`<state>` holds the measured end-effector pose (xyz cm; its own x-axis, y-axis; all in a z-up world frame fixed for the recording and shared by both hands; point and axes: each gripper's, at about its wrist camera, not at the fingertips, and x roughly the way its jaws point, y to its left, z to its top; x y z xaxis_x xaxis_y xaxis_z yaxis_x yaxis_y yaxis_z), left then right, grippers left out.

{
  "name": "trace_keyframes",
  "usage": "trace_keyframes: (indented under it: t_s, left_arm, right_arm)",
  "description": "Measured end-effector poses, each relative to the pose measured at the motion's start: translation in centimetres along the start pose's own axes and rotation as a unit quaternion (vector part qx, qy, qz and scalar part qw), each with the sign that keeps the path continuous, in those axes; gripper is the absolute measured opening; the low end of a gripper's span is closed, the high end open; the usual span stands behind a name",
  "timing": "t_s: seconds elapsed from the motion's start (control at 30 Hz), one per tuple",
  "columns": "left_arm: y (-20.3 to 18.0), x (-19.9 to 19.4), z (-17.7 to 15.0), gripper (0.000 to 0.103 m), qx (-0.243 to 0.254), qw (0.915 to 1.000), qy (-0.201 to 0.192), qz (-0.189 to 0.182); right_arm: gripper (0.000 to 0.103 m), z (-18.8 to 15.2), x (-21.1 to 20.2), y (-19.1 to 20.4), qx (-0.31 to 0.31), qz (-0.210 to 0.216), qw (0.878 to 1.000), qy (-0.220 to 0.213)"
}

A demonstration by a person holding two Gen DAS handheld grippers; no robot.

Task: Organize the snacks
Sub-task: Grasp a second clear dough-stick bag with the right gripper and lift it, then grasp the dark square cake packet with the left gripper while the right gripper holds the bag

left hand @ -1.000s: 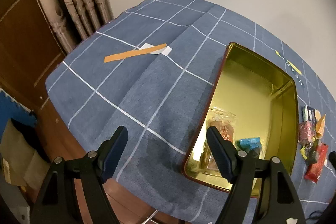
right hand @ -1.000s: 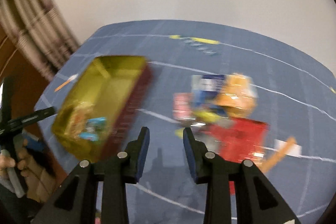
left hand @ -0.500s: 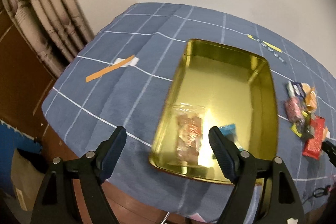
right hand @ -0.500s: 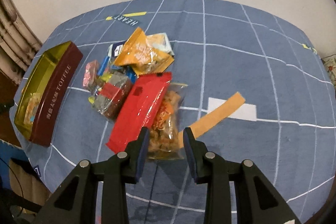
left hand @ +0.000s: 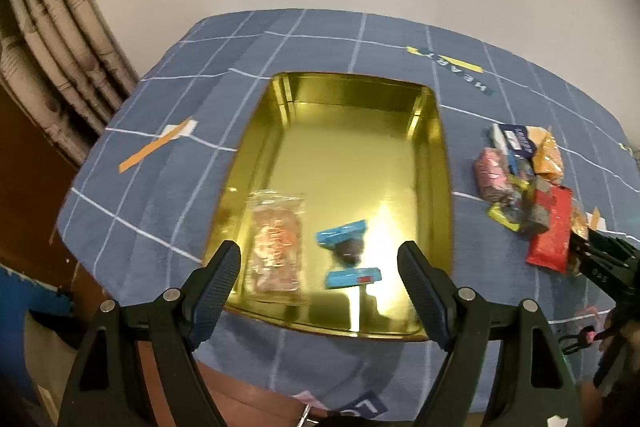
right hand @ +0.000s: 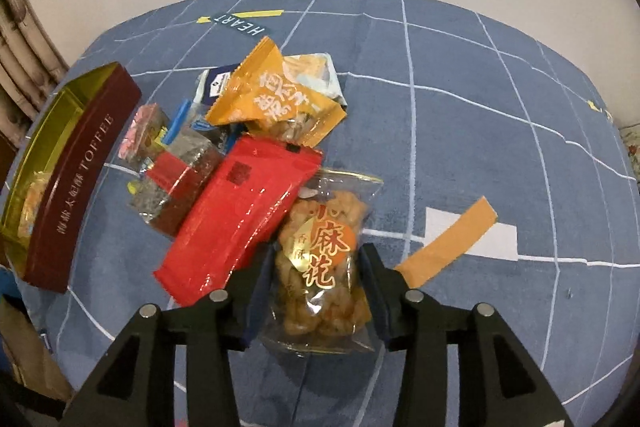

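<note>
Left wrist view showing the tin (left hand: 434, 147) partly filled: a clear bag (left hand: 276, 247) lying in the near left of the tin, two blue candies (left hand: 342, 231) and a dark lump beside that bag, most of the gold floor left bare. Left gripper (left hand: 319, 281) hovering over the tin's near edge, fingers spread wide, holding nothing. Right wrist view showing the pile (right hand: 240, 131) waiting on the cloth right of the tin: orange packet (right hand: 272, 99), red pack (right hand: 244, 211), pink and foil pieces nearest the tin. Right gripper (right hand: 316, 291) straddling the twist bag (right hand: 320, 263) at the pile's edge farthest from the tin, jaws opening, pads not yet pressing on it. Judging the job as barely begun, a few snacks in, the bulk still to go.
</note>
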<state>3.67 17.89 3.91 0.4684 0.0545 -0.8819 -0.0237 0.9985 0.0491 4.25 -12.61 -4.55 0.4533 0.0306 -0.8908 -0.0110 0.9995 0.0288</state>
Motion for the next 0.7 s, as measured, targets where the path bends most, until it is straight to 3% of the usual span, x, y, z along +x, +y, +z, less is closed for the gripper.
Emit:
trace_keyframes:
  t_s: [0.37, 0.7]
  left_arm:
    - [-7.0, 0.1, 0.0, 0.078, 0.062, 0.997, 0.001, -0.047]
    - [-13.1, 1.9, 0.1, 0.078, 0.106, 0.9887, 0.023, -0.104]
  right_arm:
    - [0.042, -0.7, -0.6, -3.3, 0.004, 0.002, 1.0, -0.02]
    - [0.042, 0.0, 0.1, -8.6, 0.016, -0.025, 0.997, -0.075]
